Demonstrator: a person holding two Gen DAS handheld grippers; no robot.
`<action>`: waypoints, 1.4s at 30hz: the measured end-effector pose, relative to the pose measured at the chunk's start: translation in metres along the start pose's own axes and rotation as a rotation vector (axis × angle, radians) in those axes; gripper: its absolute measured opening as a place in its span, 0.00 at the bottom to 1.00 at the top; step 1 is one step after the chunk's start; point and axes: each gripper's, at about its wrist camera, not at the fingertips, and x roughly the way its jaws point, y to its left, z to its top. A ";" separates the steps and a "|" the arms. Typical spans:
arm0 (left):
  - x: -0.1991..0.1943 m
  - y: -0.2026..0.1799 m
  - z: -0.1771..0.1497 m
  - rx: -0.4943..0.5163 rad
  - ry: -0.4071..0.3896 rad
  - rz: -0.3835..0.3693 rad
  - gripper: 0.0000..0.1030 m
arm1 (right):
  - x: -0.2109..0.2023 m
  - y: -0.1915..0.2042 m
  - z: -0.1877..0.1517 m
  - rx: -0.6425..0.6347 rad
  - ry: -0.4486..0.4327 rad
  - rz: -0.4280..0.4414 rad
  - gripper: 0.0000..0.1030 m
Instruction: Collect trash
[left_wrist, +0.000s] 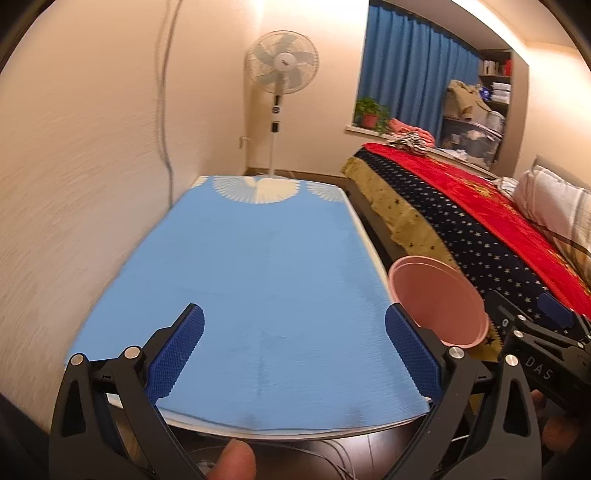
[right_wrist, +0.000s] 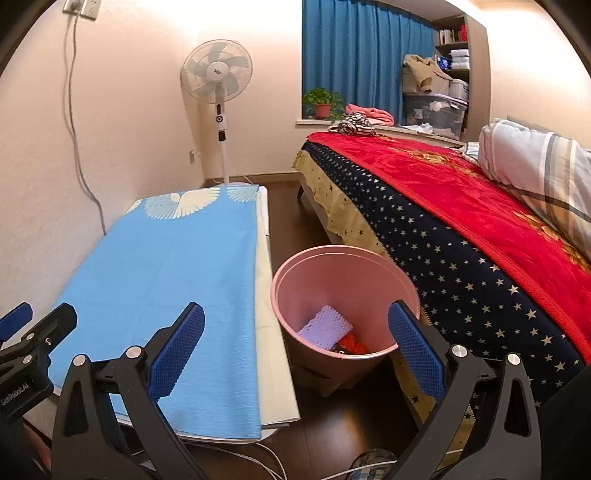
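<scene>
Right wrist view showed the pink bin (right_wrist: 345, 295) at lower centre already holding trash (right_wrist: 325, 326). Both the left gripper (left_wrist: 293, 345) and right gripper (right_wrist: 295, 345) had fingers released and empty. The table (left_wrist: 258, 277) showed no trash, so the task seemed nearly finished.

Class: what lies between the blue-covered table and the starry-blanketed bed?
A pink plastic bin holding trash stands on dark floor between them, clearest in the right wrist view.

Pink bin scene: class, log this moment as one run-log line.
left gripper: open, empty, over blue table | right gripper: open, empty | pink bin: on floor between table and bed, holds trash
</scene>
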 end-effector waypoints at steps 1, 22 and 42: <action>0.002 0.002 -0.001 -0.002 0.001 0.012 0.93 | 0.001 0.002 -0.001 -0.002 0.003 -0.001 0.95; 0.013 0.006 -0.005 -0.019 0.001 0.047 0.93 | 0.014 0.021 -0.002 -0.010 0.006 0.009 0.95; 0.021 0.009 -0.003 -0.037 0.011 0.046 0.93 | 0.020 0.024 -0.002 -0.015 0.010 0.013 0.95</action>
